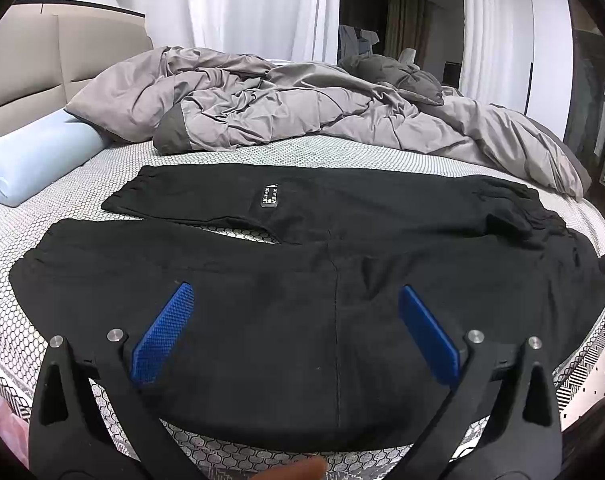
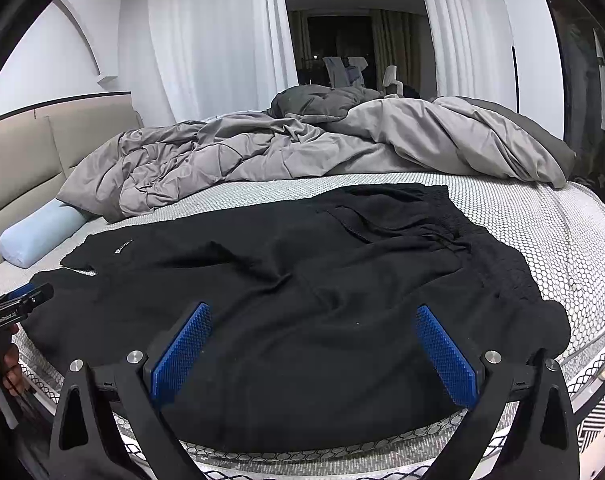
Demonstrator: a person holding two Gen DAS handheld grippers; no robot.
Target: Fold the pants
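- Right now the black pants point(image 1: 286, 280) lie spread flat on the bed's honeycomb-patterned mattress point(image 1: 102, 184), waistband toward the right and leg cuffs toward the left, as the left wrist view shows.
- One leg lies nearer the bed's front edge and the other farther back, with a narrow wedge of mattress showing between them near the crotch.
- A small label patch point(image 1: 270, 197) with white lettering sits on the farther leg.
- The left hand-held gripper point(image 1: 294, 300) hovers over the near leg with its blue-padded fingers point(image 1: 164, 336) spread wide and nothing between them.
- The right hand-held gripper point(image 2: 314, 320) hangs over the waist end of the pants point(image 2: 302, 280), its blue pads point(image 2: 446, 356) likewise wide apart and holding nothing.
- Whether either gripper's tips touch the fabric cannot be told.
- A crumpled grey duvet point(image 1: 286, 108) is heaped along the far side of the bed, well apart from the pants.
- A pale blue bolster pillow point(image 1: 34, 160) lies at the left by the beige headboard point(image 1: 26, 68).
- White curtains point(image 2: 206, 36) hang behind the bed.
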